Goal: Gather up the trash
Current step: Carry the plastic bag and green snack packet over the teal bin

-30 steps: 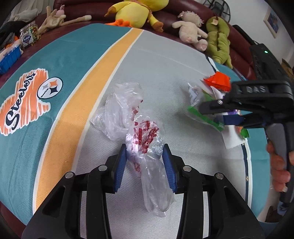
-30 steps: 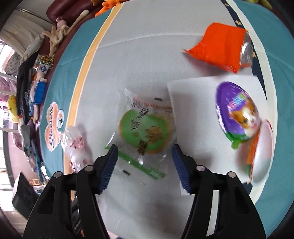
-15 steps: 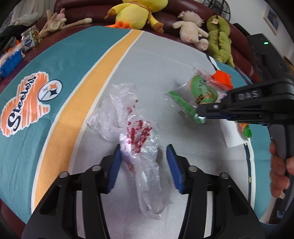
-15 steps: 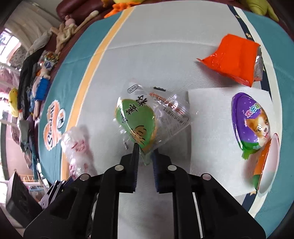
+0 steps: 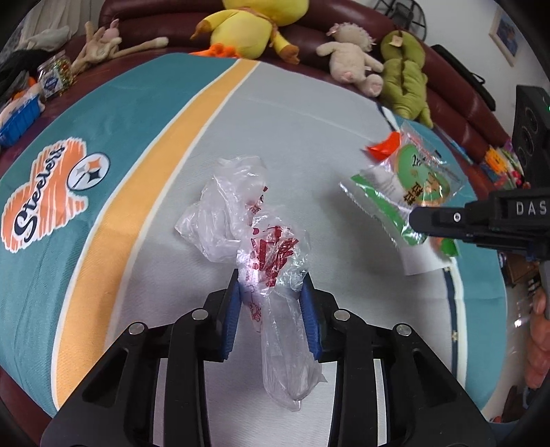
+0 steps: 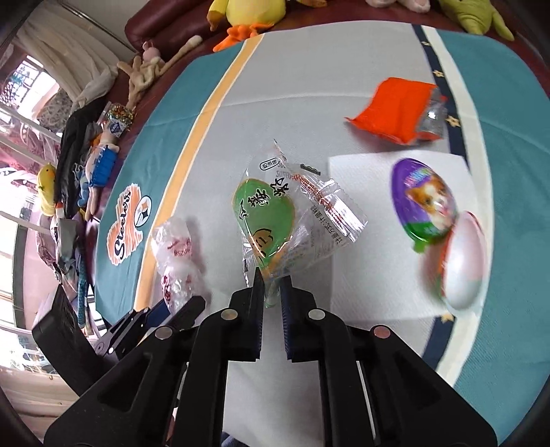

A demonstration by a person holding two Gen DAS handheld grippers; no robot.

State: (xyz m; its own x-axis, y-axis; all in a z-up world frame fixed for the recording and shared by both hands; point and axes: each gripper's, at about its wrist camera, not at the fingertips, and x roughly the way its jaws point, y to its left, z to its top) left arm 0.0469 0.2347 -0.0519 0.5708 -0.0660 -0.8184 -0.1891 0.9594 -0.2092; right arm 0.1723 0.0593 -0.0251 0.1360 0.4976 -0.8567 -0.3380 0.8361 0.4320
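My right gripper [image 6: 271, 285] is shut on a clear snack wrapper with a green round print [image 6: 271, 213] and holds it above the blanket; it also shows in the left wrist view [image 5: 405, 182]. My left gripper [image 5: 271, 292] has its jaws either side of a crumpled clear plastic bag with red print [image 5: 254, 227], touching it. An orange wrapper [image 6: 398, 110], a purple egg-shaped toy package [image 6: 426, 199] and a white napkin [image 6: 371, 192] lie on the blanket to the right.
A teal, orange and grey Steelers blanket [image 5: 103, 192] covers the surface. Plush toys [image 5: 247, 24] line the dark red sofa behind. A jar [image 5: 53, 79] and blue items [image 5: 17, 117] sit at far left.
My right gripper closed on the green wrapper and lifted it off the blanket. My left gripper's jaws narrowed around the plastic bag.
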